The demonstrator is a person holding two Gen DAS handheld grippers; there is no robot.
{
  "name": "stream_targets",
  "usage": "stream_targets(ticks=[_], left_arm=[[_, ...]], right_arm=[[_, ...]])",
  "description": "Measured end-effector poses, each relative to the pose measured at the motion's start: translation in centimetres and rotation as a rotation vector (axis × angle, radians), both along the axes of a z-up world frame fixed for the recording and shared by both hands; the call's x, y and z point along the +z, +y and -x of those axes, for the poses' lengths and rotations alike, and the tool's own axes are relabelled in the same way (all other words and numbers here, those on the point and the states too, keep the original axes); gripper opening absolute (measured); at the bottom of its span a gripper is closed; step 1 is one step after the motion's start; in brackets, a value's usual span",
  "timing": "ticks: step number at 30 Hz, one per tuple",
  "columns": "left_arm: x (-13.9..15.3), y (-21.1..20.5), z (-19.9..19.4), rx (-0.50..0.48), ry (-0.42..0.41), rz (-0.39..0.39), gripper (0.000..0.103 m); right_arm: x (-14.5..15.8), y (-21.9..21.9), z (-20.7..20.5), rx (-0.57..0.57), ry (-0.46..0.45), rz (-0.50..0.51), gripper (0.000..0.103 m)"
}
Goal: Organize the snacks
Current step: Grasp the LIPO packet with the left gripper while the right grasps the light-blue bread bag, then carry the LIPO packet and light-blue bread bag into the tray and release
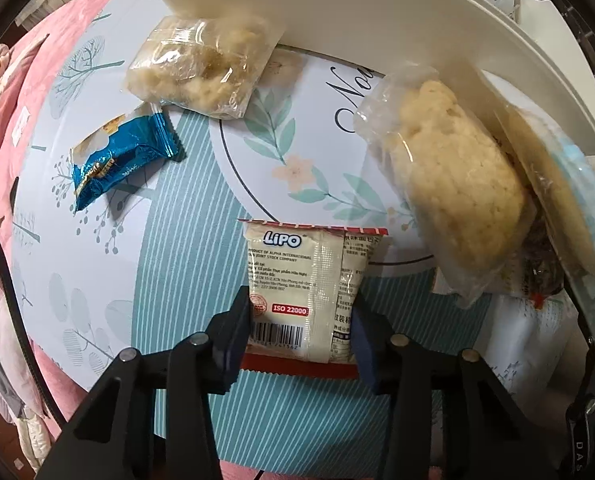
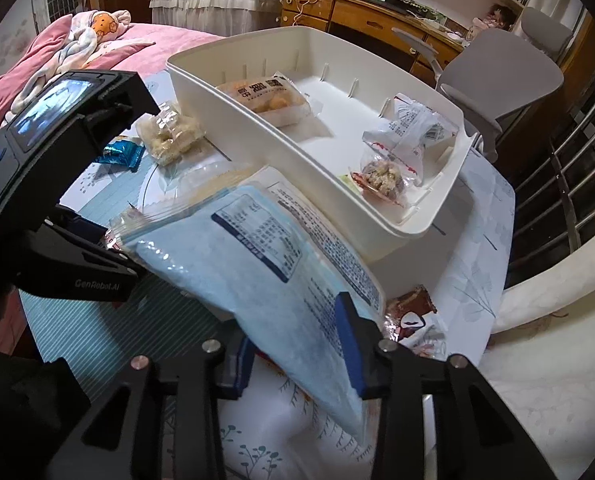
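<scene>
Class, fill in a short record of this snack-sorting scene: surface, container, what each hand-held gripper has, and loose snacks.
surface: patterned tablecloth
container: white bin, some snacks inside
left hand-held gripper: shut on Lipo packet
right hand-held gripper: shut on pale blue packet
loose snacks: blue foil packet, clear-wrapped rice cake

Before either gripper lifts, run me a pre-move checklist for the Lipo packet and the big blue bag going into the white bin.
1. Left gripper pads on both sides of the Lipo packet: ok.
2. Right gripper clamped on the blue bag: ok.
3. Grip firm enough to lift: cannot tell.
4. Free floor space in the white bin: ok.
5. Blue bag fits between the bin's divider ribs: cannot tell.
6. Blue bag clear of the bin wall: not ok, it lies close against it.
</scene>
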State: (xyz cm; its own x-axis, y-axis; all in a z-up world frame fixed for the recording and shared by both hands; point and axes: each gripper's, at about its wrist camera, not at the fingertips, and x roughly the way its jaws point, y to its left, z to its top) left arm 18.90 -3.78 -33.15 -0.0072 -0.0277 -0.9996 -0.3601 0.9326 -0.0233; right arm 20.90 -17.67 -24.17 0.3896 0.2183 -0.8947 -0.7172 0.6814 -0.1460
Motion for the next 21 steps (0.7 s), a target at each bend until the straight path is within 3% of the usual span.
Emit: stream_targets(ticks=[10,21], left_arm=[[2.2,1.3,1.2,0.000,-0.023,0.007,0.044],[8.0,2.6,2.9,0.018,-0.070,0.010,0.044]], right_arm=[[2.9,-0.7,-0.2,-0.055,0.030,-0.070,0.029],[6.3,-0.2,0.1,-0.103,0.077,-0.154,0.022]])
